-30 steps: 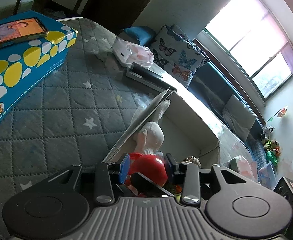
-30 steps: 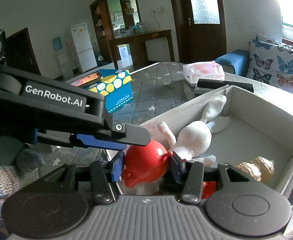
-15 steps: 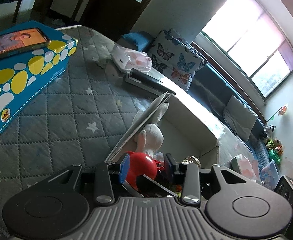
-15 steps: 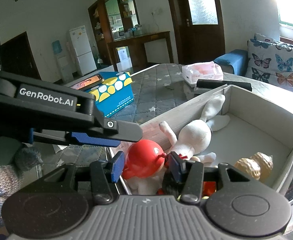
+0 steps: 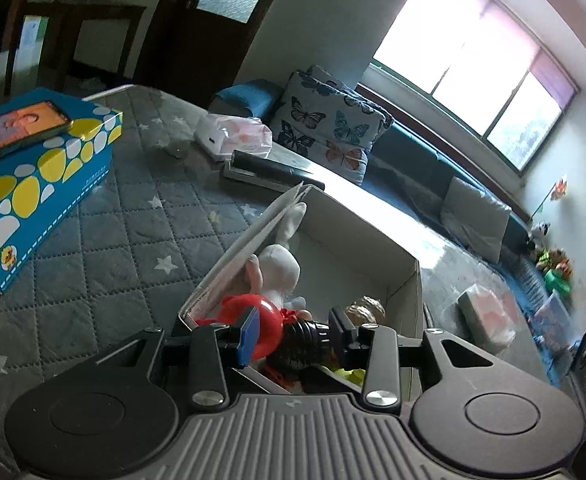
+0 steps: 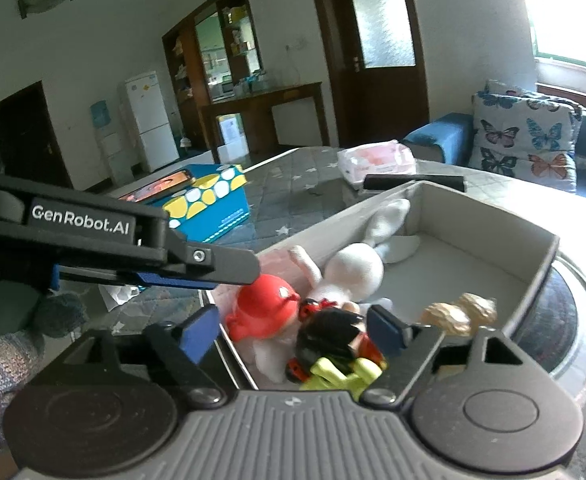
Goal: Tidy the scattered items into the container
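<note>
Right tongs (image 6: 293, 334) spread (empty), over box (image 6: 541, 256) rim

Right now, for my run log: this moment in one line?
right gripper: open above box | red-capped doll: inside box | left gripper: open, empty

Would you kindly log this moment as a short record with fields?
container: white box, open top, on the quilted table
inside box: white bunny, red toy, black-haired figure, tan toy
left gripper: open, over the box's near end
right gripper: open, empty, above the figure
outside box: blue carton with phone on top
</note>
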Demonstrator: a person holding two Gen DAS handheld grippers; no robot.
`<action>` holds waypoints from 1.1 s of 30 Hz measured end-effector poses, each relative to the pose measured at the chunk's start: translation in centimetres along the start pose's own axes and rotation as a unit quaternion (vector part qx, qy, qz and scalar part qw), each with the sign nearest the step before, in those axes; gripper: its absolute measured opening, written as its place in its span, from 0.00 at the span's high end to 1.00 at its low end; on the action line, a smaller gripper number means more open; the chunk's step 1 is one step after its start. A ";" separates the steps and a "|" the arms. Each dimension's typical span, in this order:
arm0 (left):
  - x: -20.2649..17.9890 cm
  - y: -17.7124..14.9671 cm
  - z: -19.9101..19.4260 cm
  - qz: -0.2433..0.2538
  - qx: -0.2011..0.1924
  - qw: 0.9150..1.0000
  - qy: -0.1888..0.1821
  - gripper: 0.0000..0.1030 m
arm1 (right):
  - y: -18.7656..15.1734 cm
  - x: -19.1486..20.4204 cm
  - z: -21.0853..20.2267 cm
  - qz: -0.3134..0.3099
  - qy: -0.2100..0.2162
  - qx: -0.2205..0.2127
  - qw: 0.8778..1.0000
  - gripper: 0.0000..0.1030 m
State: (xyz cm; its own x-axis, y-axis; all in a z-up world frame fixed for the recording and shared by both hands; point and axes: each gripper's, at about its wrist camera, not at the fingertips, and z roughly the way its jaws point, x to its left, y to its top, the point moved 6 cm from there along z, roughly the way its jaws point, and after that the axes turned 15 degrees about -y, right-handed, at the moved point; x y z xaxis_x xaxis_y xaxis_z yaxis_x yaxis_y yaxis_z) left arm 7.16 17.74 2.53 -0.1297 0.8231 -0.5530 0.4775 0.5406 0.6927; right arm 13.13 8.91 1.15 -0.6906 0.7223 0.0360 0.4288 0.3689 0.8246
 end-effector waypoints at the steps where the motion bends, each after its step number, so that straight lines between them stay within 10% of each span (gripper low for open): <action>1: -0.2 -0.1 0.0 0.006 0.000 1.000 0.003 0.61 | -0.1 -0.2 -0.2 0.001 -0.003 -0.002 1.000 0.18; 12: -1.8 -1.4 0.0 0.064 0.007 0.997 0.036 0.61 | -1.5 -2.8 -3.0 0.017 -0.032 -0.019 0.999 0.00; 33: -5.1 -4.8 -1.7 0.144 -0.023 0.985 0.089 0.61 | -3.5 -4.4 -6.5 0.054 -0.067 -0.031 0.996 0.00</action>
State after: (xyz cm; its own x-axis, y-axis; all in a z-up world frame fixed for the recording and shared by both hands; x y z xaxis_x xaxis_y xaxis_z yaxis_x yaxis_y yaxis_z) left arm 3.99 11.21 2.82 -0.1478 0.9586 -0.2433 0.4769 0.2847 0.8316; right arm 10.83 0.63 1.78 -0.5563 0.8292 0.0545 0.4577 0.2510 0.8529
